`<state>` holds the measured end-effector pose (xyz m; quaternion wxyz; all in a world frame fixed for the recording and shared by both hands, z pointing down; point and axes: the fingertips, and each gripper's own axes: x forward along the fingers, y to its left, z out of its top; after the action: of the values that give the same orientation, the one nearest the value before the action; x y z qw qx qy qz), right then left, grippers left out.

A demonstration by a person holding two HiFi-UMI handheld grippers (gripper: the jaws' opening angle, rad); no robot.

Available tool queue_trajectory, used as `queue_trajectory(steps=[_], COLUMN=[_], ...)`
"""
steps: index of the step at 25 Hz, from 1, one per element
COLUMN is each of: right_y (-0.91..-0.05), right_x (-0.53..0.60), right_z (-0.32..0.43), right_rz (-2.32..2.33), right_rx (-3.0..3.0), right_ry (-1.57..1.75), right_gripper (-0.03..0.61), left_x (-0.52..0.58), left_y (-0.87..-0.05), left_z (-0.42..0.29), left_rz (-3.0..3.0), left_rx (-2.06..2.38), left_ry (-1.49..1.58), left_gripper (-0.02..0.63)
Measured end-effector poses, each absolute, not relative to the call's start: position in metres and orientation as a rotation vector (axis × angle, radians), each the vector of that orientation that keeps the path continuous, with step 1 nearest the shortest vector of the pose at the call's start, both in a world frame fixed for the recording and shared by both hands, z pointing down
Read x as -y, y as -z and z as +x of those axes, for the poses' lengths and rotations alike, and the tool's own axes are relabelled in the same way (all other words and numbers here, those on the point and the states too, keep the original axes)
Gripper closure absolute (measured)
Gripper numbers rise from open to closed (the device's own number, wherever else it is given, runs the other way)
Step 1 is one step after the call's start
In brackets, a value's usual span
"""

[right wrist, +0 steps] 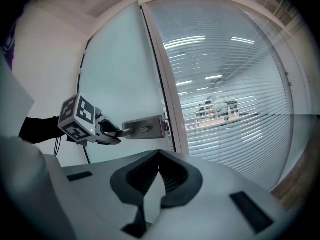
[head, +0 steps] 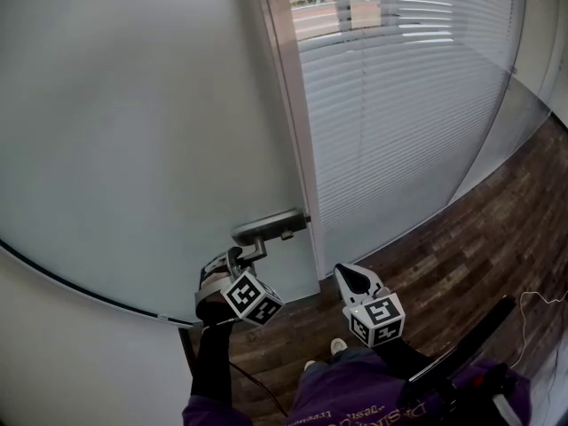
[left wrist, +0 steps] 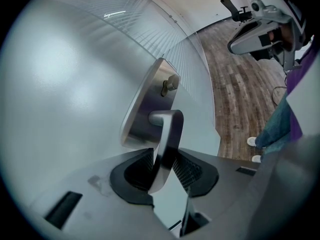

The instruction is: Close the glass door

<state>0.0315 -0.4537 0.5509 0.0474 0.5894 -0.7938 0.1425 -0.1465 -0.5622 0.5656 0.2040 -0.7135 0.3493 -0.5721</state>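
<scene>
Grip confirmed: left gripper [head: 238, 257] is clamped about half-way closed on the lever handle [head: 271, 224], pads pressing both faces of the bar; right gripper [head: 349, 278] hangs near and to the right, jaws together, holding nothing. Glass door [head: 133, 131] stands at left, its free edge just beside the door frame [head: 288, 105]; whether it is latched cannot be told. Recommendation: draw the lever along the door's own arc without twisting it; move steadily so the edge meets the frame gently; hold the right gripper away from that edge.
</scene>
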Motion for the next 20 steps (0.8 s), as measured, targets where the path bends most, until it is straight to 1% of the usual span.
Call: queue_trajectory(steps=[5, 11, 20], right_y=[-0.564, -0.555, -0.564], right_x=[0.457, 0.470, 0.489], right_z=[0.031, 0.031, 0.023], right_rz=[1.809, 1.788, 1.829], right_rx=[2.421, 2.433, 2.421], right_ry=[-0.430, -0.449, -0.457], right_gripper=[0.581, 0.581, 0.581], left_x=[0.565, 0.578, 0.596], left_y=[-0.578, -0.566, -0.582], left_z=[-0.154, -0.148, -0.145], left_rz=[-1.990, -1.994, -1.999], left_rx=[-0.996, -1.012, -1.019], left_ry=[1.595, 1.594, 1.567], left_gripper=[0.502, 0.502, 0.501])
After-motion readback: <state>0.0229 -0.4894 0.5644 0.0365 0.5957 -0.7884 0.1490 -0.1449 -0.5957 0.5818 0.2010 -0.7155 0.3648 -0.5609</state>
